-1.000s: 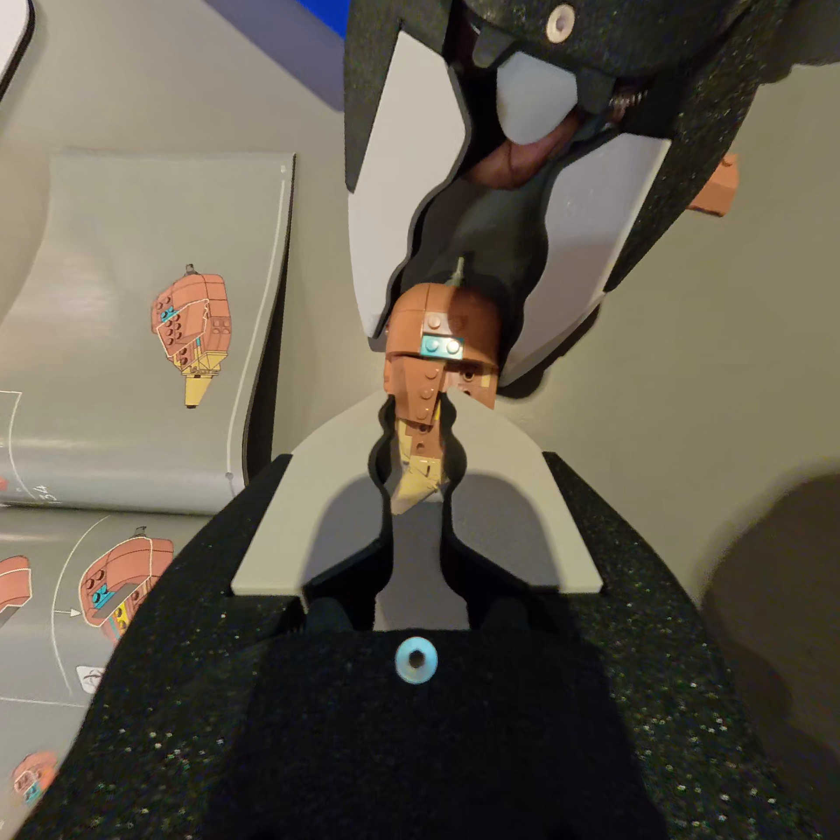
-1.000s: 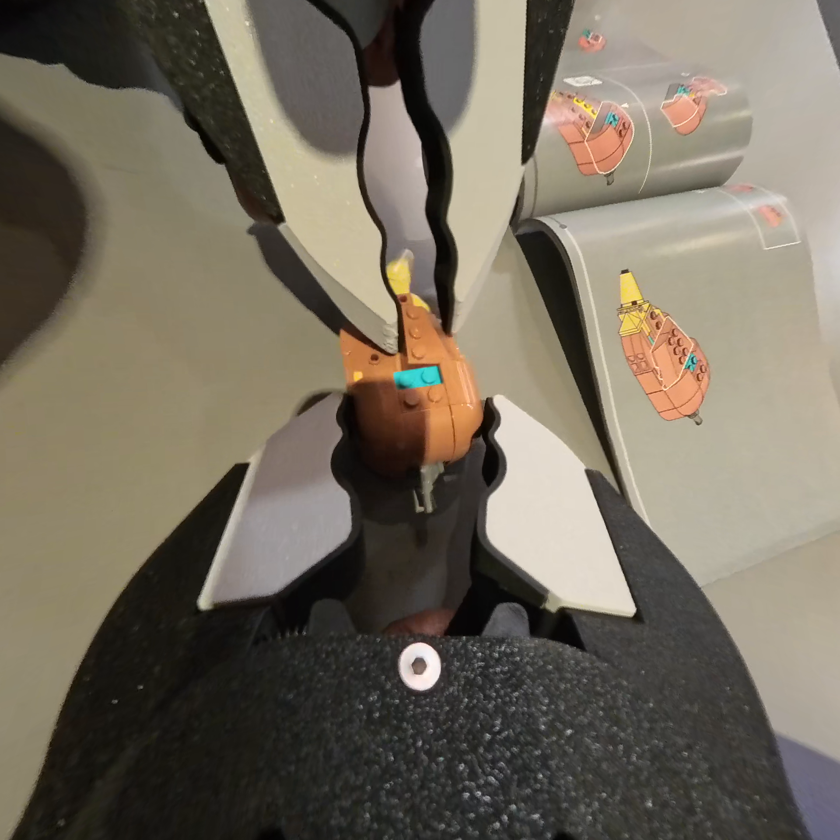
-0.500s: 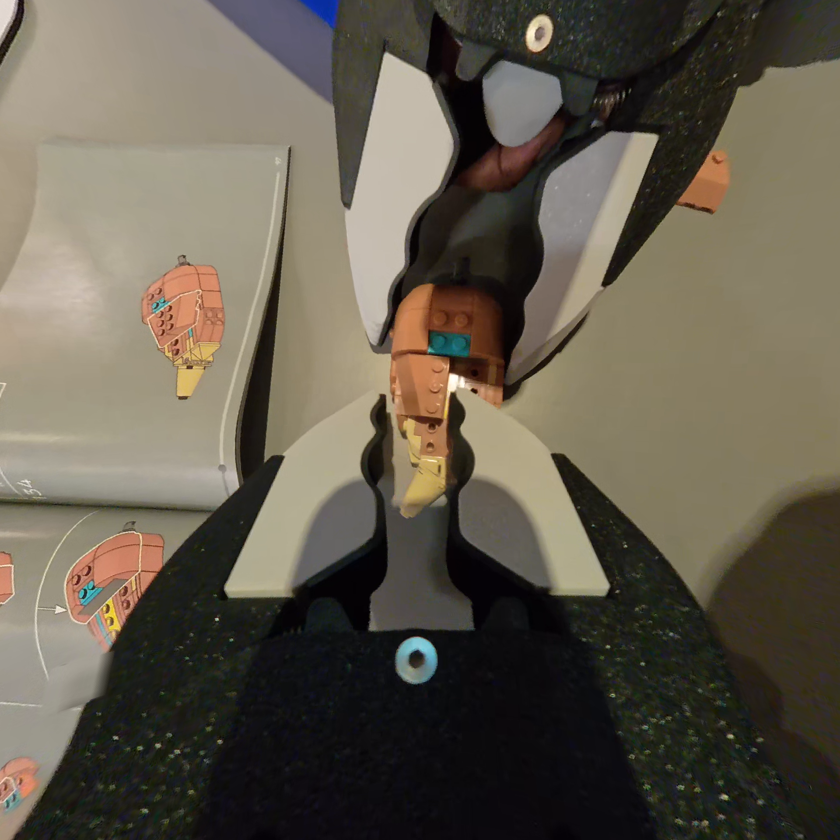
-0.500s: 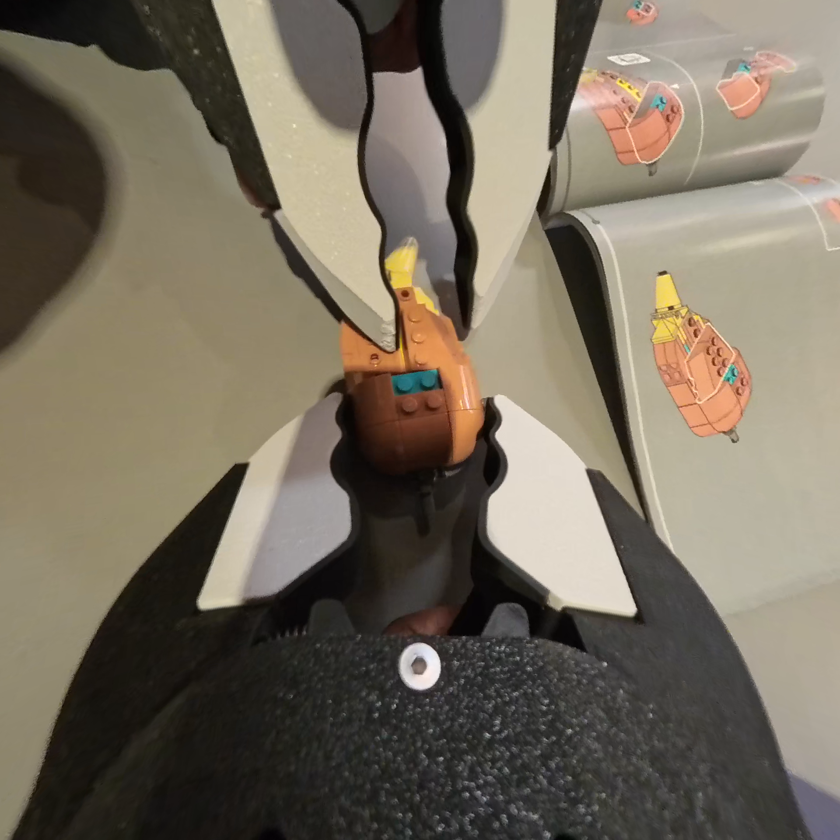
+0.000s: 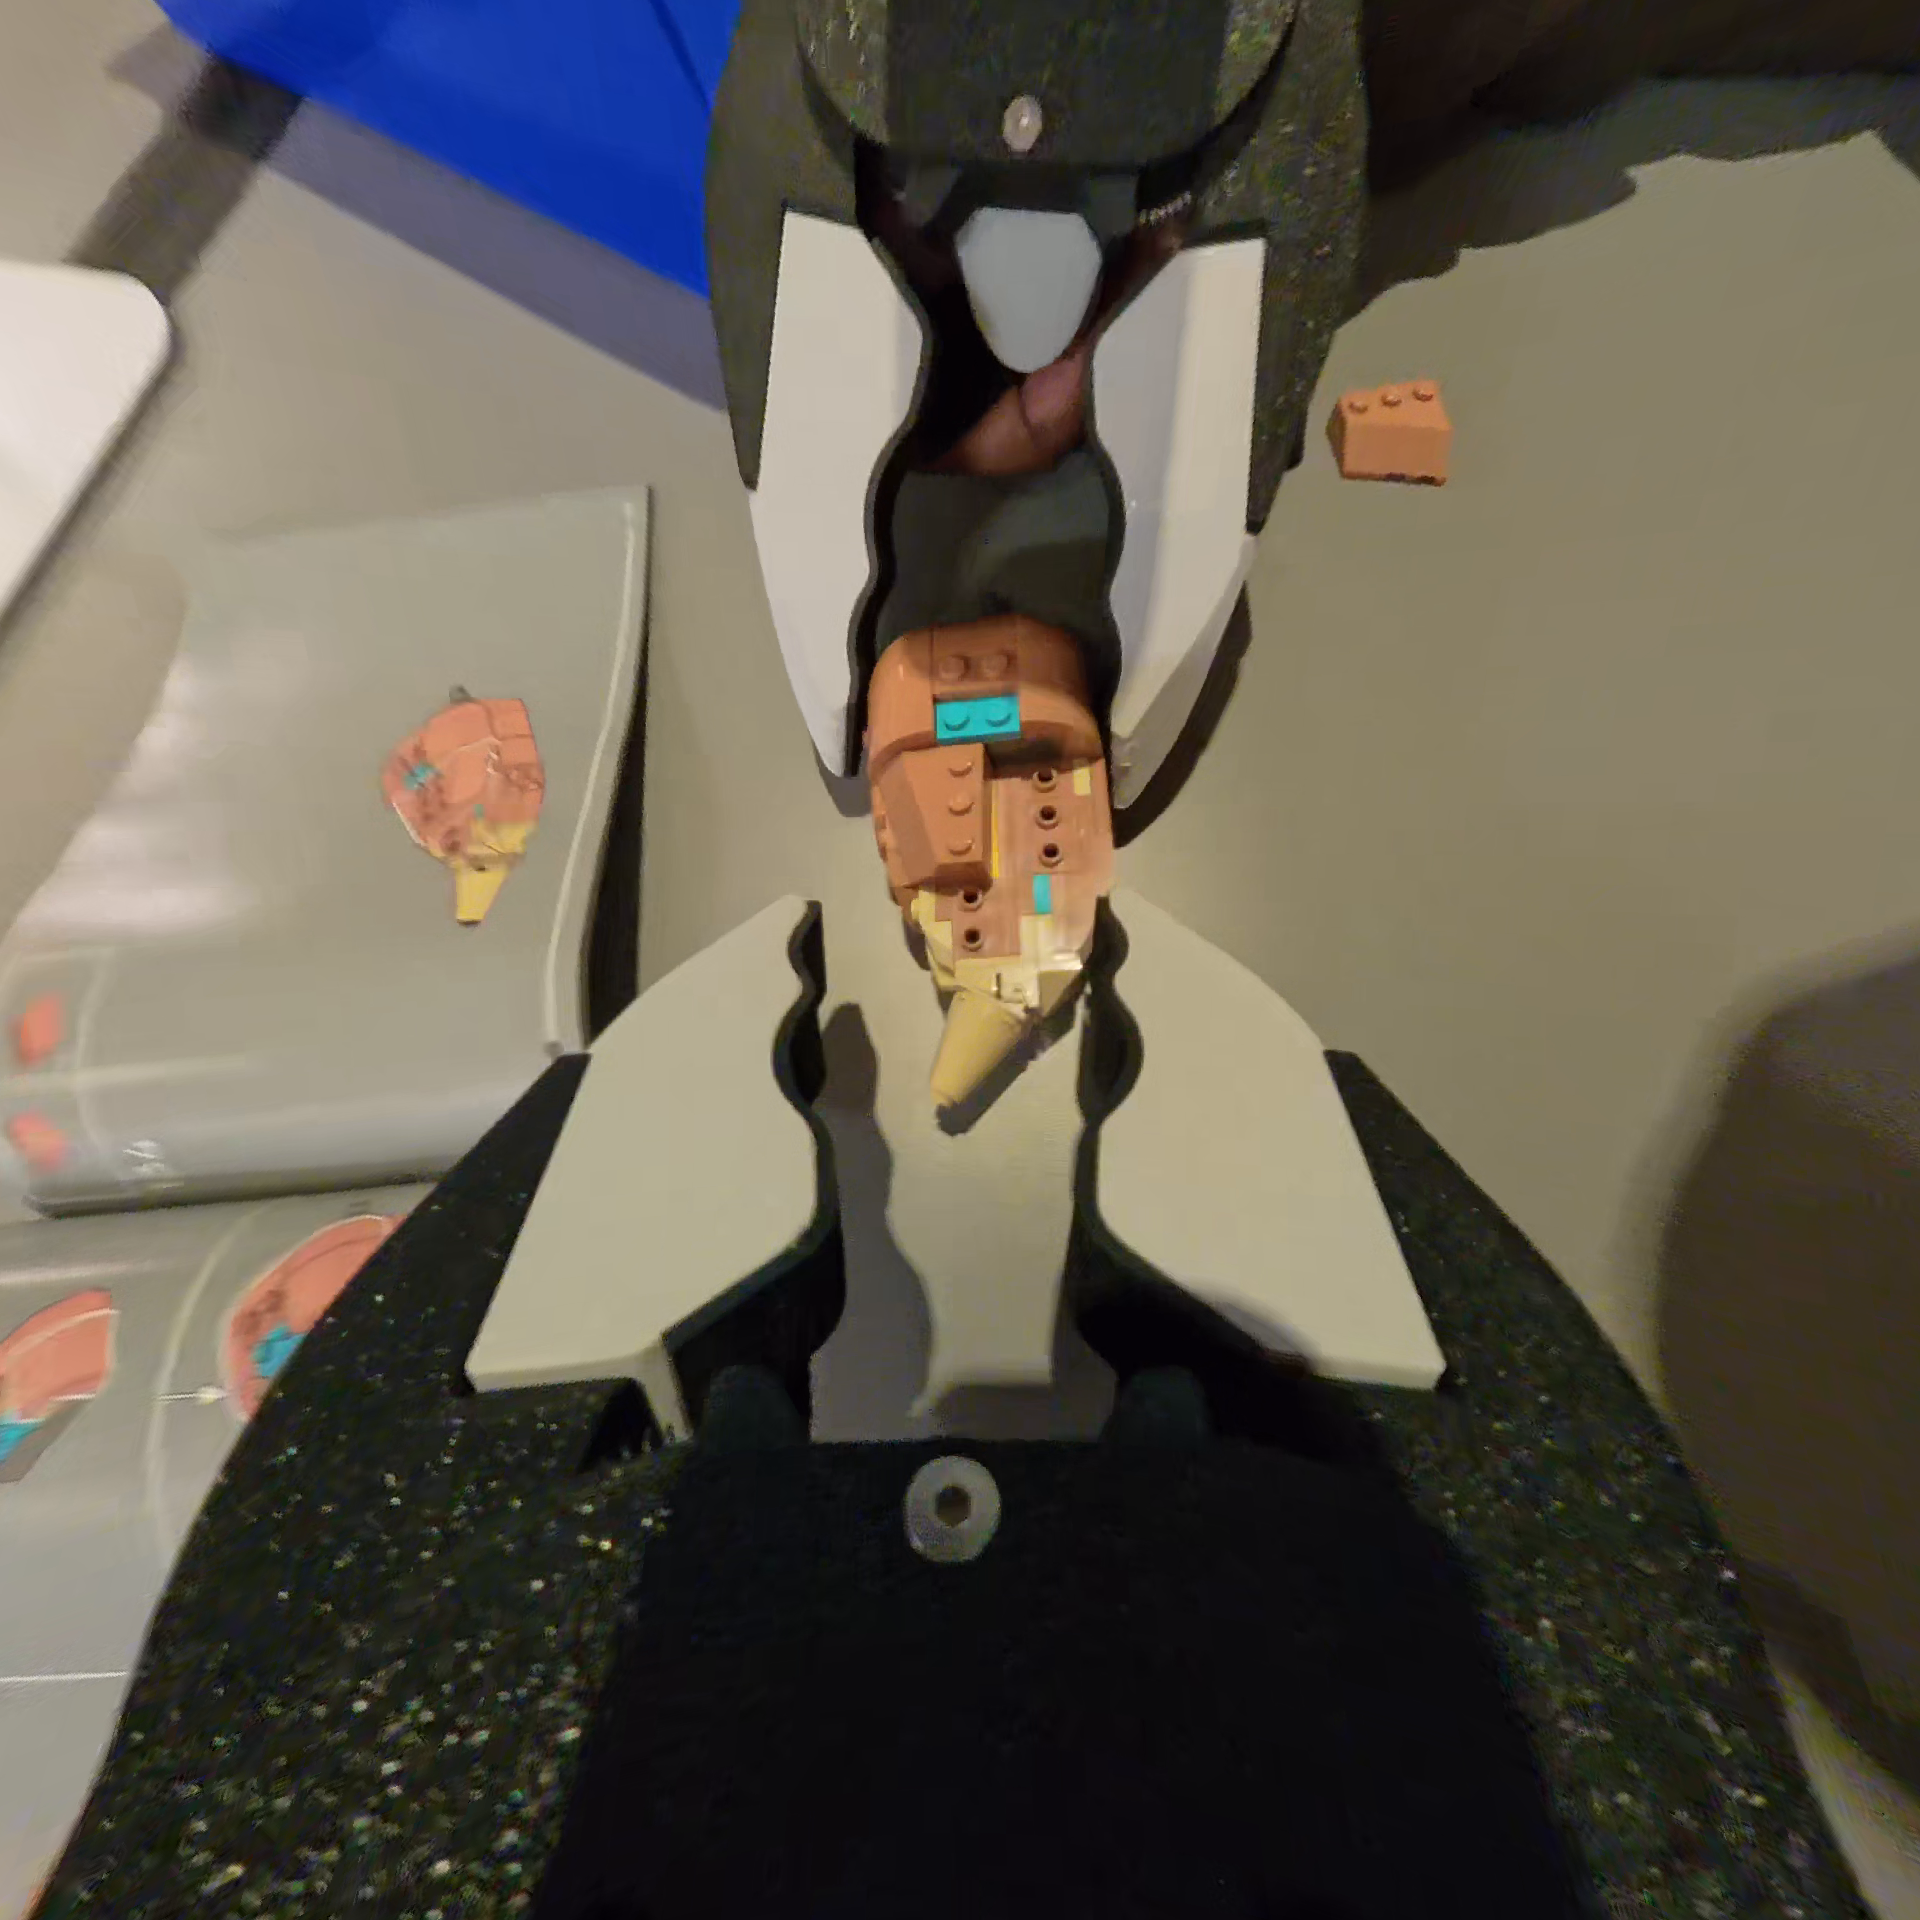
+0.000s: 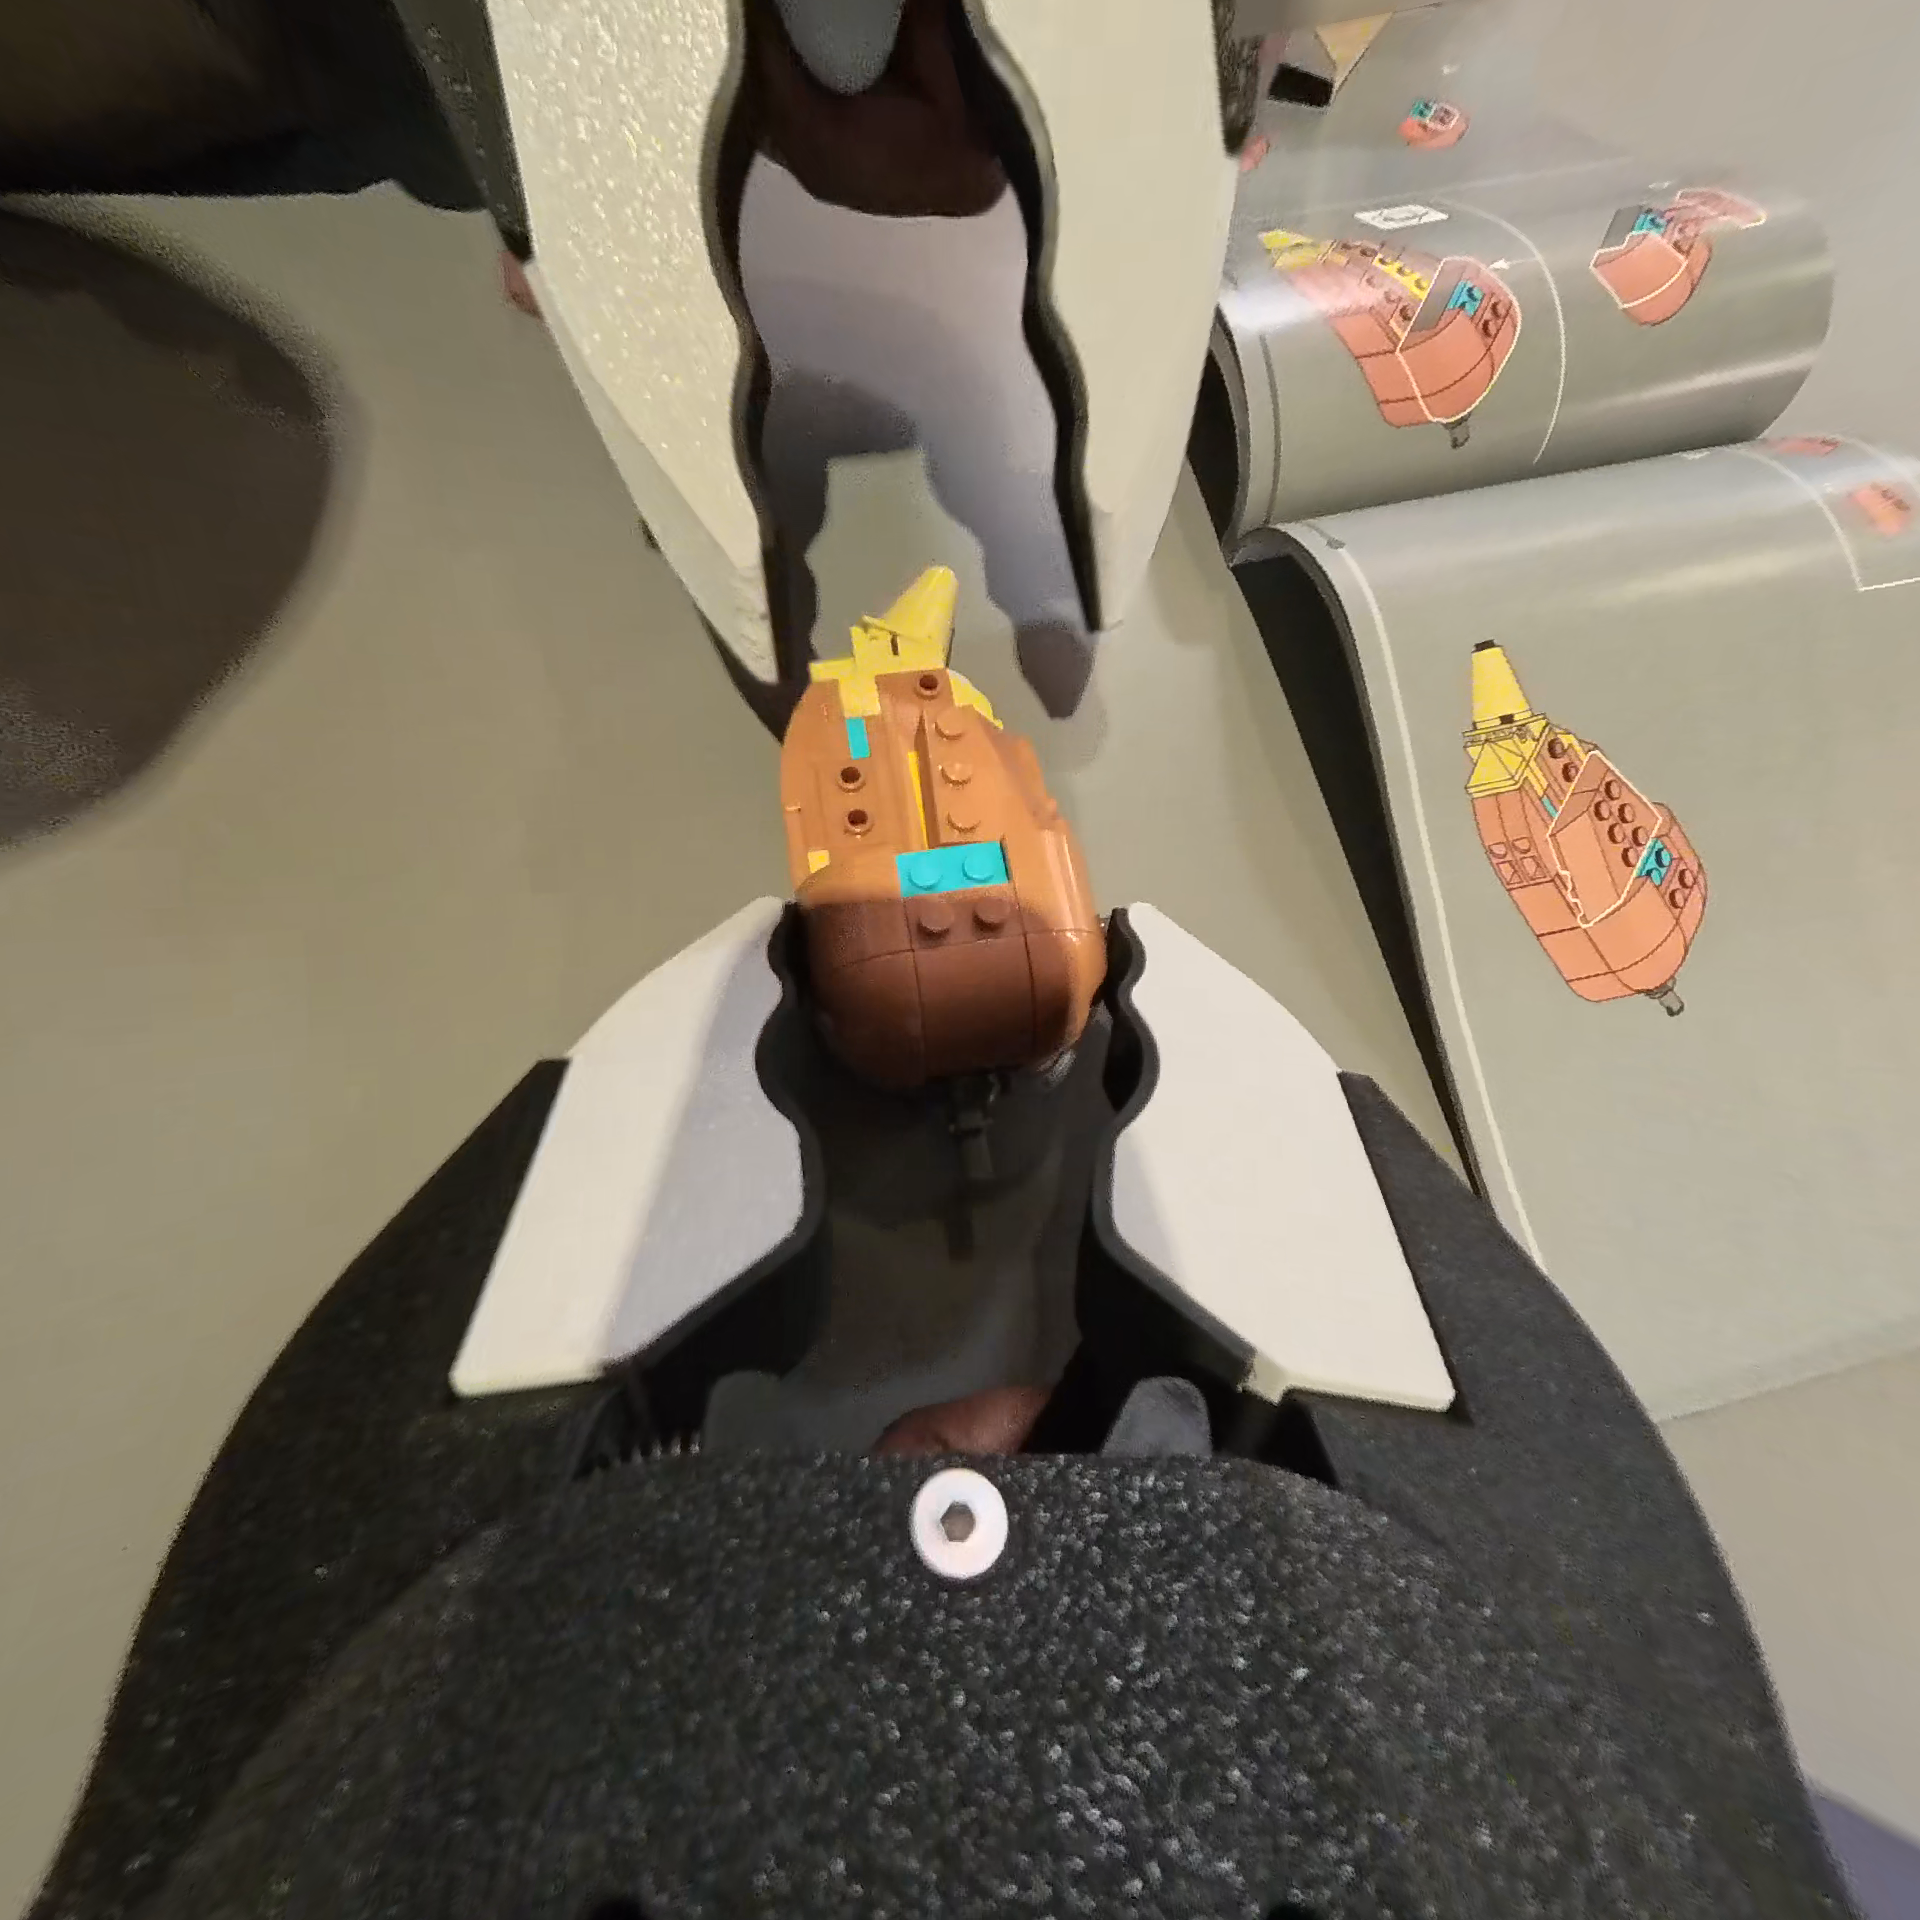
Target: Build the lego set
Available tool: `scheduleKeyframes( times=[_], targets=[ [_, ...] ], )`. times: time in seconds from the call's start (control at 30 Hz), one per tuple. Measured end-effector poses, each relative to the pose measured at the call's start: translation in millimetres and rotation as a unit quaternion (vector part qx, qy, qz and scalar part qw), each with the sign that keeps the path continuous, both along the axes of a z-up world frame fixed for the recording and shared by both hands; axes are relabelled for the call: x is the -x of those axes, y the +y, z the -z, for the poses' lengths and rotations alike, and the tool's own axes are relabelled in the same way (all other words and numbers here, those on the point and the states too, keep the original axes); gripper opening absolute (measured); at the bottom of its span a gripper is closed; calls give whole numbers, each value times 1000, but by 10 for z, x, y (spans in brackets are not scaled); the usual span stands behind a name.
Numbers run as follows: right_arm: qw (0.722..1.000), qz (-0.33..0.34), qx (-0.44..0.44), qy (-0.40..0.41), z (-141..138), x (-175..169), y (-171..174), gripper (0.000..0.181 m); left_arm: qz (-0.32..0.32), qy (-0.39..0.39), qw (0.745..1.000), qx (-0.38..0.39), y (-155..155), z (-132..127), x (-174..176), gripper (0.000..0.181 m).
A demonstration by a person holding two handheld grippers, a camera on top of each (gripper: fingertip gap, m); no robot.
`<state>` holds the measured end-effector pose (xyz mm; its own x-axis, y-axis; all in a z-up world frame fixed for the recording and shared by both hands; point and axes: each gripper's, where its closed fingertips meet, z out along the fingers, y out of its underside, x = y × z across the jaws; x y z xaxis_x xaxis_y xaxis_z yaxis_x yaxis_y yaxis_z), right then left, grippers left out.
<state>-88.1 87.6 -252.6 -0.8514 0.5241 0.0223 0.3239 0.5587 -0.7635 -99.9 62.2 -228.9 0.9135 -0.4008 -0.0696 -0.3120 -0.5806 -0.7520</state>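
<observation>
The brown lego model is clamped at its rounded end by the right gripper, mid-frame; the left gripper is spread apart, tan cone between its fingers, untouched.

Left wrist view: mounted behind the left gripper, directed forward along its fingers and steeply down onto the grey table. Range close; the brown lego model is seen just ahead of the fingertips, the right gripper beyond it, facing back.

Right wrist view: mounted behind the right gripper, directed forward and down from the opposite side. Range close; the lego model is seen at the fingertips, the left gripper beyond.

Shared by both views: the model, both grippers, the table, and the open instruction booklet, left of the tool in one view, right in the other.
</observation>
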Motion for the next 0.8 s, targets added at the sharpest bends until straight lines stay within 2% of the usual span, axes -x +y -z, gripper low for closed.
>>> scheduleKeyframes(
  times=[0.17,0.27,0.5,0.6,0.8],
  targets=[
    [1000,6,24,-9,-44,9,14,56,54,90,989,-106,-37,-135,38,58],
    [999,11,39,-17,-73,21,28,56,93,161,968,-169,-45,-220,-50,59],
    [998,18,49,-18,-95,42,42,56,110,305,933,-155,-24,-58,60,71],
    [998,19,51,-15,-109,46,41,56,121,332,924,-143,-8,35,63,73],
    [998,23,62,-12,-149,59,38,56,118,381,903,-161,114,66,70,71]
  ],
)
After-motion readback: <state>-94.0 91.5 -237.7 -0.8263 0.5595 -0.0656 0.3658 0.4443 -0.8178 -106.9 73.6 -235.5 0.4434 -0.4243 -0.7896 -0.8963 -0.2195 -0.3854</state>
